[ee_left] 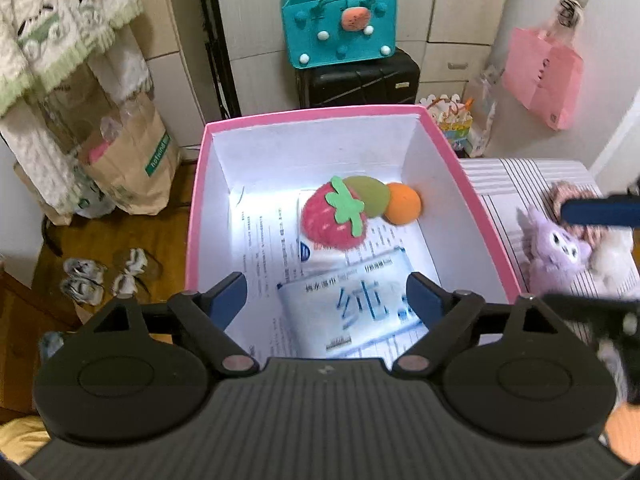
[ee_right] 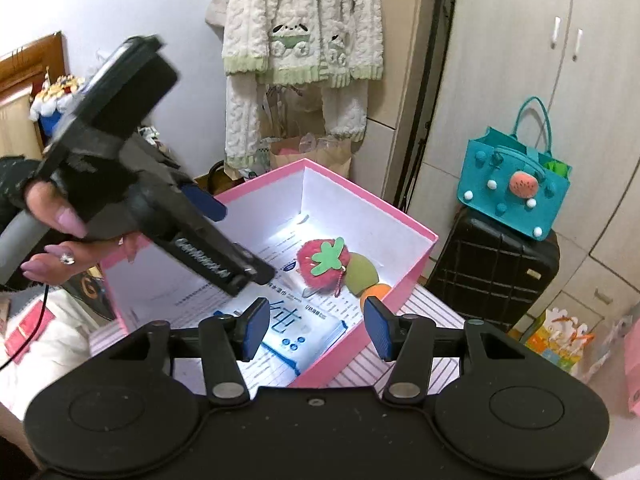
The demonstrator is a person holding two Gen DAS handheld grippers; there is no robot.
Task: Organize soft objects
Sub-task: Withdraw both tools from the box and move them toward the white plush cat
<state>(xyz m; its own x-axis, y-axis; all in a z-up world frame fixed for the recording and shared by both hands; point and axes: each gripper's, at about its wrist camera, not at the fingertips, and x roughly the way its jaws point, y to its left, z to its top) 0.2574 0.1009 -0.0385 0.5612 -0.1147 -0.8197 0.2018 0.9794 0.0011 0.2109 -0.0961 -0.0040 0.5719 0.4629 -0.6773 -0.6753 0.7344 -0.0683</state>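
A pink box (ee_left: 194,216) with white inner walls stands on a striped surface. In it lie a red plush strawberry (ee_left: 332,222), a green soft piece (ee_left: 370,196), an orange ball (ee_left: 404,204) and a blue-white tissue pack (ee_left: 360,306). My left gripper (ee_left: 326,300) is open and empty over the box's near edge. My right gripper (ee_right: 316,328) is open and empty just outside the box (ee_right: 416,264); the strawberry (ee_right: 320,266) shows beyond it. A purple plush (ee_left: 554,248) and a white plush (ee_left: 612,260) lie right of the box.
A teal felt bag (ee_left: 340,28) sits on a black suitcase (ee_left: 360,80) behind the box. A brown paper bag (ee_left: 132,168) and shoes (ee_left: 104,276) are on the wooden floor at left. A pink bag (ee_left: 544,76) hangs at right. Fluffy clothes (ee_right: 300,32) hang on the wall.
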